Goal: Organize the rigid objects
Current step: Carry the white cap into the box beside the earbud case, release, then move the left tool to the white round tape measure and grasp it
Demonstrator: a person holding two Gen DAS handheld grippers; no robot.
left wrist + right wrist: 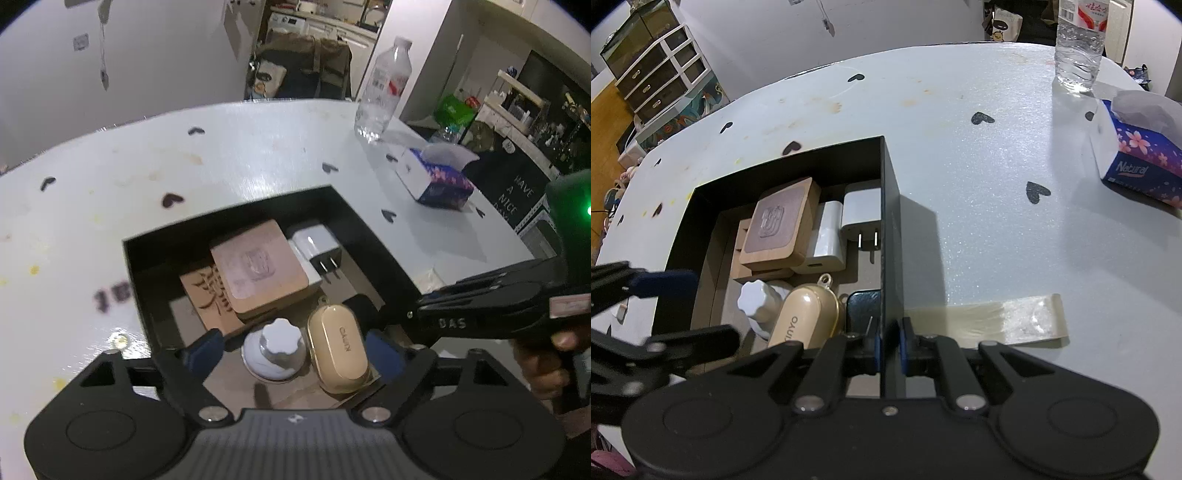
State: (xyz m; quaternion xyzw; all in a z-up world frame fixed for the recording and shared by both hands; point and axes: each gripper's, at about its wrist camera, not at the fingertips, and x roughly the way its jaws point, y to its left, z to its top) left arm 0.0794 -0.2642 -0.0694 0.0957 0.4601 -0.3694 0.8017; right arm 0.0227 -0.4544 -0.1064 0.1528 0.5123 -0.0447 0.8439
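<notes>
A black open box (343,206) (890,229) sits on the white table. Inside lie a square wooden coaster (258,262) (781,225) on a carved wooden block (207,299), white chargers (316,247) (860,214), a small white-capped jar (275,349) (757,299) and a gold oval case (338,350) (805,314). My left gripper (291,350) is open, its fingers either side of the jar and gold case, above them. My right gripper (891,347) is shut on the box's right wall near its front corner.
A clear water bottle (384,88) (1078,40) and a blue tissue box (436,177) (1141,147) stand at the table's far right. A strip of clear tape (1008,317) lies on the table right of the box. Drawers (661,66) stand beyond the table's left.
</notes>
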